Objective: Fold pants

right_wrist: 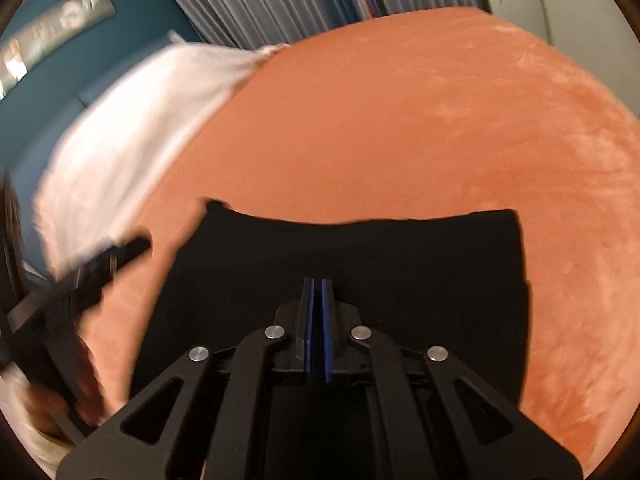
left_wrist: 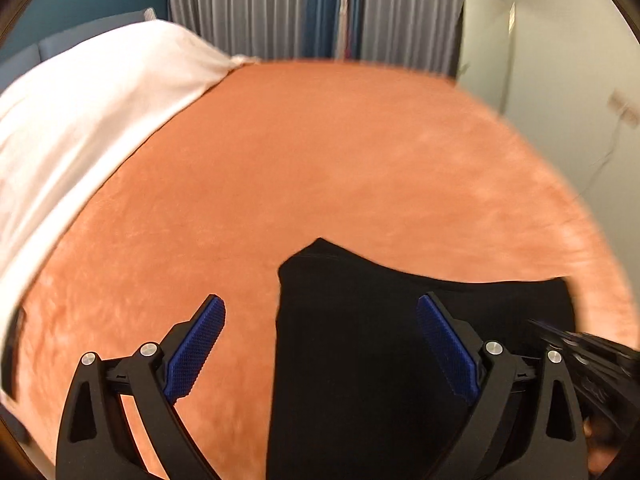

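Pants point(right_wrist: 344, 256) on bed point(right_wrist: 400, 120), pillow point(right_wrist: 132, 128) left.

A: Surface?
B: Orange plush blanket point(left_wrist: 340, 152) covers the bed; white pillow point(left_wrist: 88, 112) lies at its left edge.
A: Background?
B: Grey pleated curtains point(left_wrist: 260, 8), teal wall point(right_wrist: 92, 56).

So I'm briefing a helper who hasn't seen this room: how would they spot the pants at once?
Find the bed covered by the orange plush blanket, with a white pillow at its left. The pants lie flat on the blanket's near part, under both grippers. They are the only black cloth on it, a plain dark rectangle.
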The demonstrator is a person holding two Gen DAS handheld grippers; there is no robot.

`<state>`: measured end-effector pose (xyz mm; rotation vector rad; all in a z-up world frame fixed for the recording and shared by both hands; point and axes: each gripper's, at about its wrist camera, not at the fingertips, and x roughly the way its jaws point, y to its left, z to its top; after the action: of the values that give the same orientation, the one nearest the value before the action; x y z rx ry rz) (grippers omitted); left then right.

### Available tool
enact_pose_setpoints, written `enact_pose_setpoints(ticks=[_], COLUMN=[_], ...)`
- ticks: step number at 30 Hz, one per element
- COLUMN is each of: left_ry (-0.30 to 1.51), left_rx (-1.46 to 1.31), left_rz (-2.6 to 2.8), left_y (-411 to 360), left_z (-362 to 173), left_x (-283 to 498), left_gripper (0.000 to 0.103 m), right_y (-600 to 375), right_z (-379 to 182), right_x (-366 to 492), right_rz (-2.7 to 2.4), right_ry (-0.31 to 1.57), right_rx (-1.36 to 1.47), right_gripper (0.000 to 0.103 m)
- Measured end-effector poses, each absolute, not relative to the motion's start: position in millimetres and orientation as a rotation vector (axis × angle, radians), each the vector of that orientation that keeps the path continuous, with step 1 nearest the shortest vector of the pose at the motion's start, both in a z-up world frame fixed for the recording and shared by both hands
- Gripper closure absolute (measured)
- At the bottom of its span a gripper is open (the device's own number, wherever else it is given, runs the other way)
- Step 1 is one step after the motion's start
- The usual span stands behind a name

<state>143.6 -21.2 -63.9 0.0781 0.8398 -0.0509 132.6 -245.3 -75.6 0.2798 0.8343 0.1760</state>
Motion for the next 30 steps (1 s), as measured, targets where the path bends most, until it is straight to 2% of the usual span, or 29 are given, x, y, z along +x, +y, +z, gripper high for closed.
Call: enact_pose_setpoints(ticks=[4, 9, 10, 13, 15, 16, 18, 19, 24, 30], left_ry=[0.954, 0.936, 0.940, 0.957, 0.966, 0.953, 0.884, 0.847, 0.731, 0.779], left_rx=[0.089, 0.081, 0.069, 0.027, -0.010, -0.020, 0.001, 0.029, 0.145, 0.159], left_rz=[0.003, 0.047, 0.046, 0.026, -0.004, -0.024, -0.028, -0.021, -0.008, -0.079], left_y=[-22, -18, -17, -13, -9, -6, 1, 2, 7, -20], left_z=[-111, -122, -122, -121, -116, -108, -87, -77, -43, -66], left_x=[183, 186, 188, 194, 194, 188, 167, 157, 96, 37], left_gripper=[0.005, 0.005, 0.005, 0.005, 0.005, 0.005, 0.006, 0.006, 0.006, 0.006], right_y=[-316, -290, -284, -266, -292, -304, -314, -322, -332, -289], right_z=[-106, -83, -75, -78, -95, -91, -76, -66, -43, -52], right_x=[133, 129, 127, 135, 137, 130, 110, 94, 38, 19], right_rz=[0.248, 0.208, 0.226, 0.185, 0.230, 0.233, 0.145, 0.101, 0.091, 0.250], right_ry=[0.814, 0.813, 0.794, 0.822, 0.827, 0.814, 0.778, 0.754, 0.703, 0.730], right_rx=[0.599, 0.513, 0.491, 0.347, 0.508, 0.572, 0.531, 0.492, 0.424, 0.319], right_gripper=[0.103, 0.103, 0.098, 0.103, 0.103, 0.103, 0.103, 0.098, 0.098, 0.098])
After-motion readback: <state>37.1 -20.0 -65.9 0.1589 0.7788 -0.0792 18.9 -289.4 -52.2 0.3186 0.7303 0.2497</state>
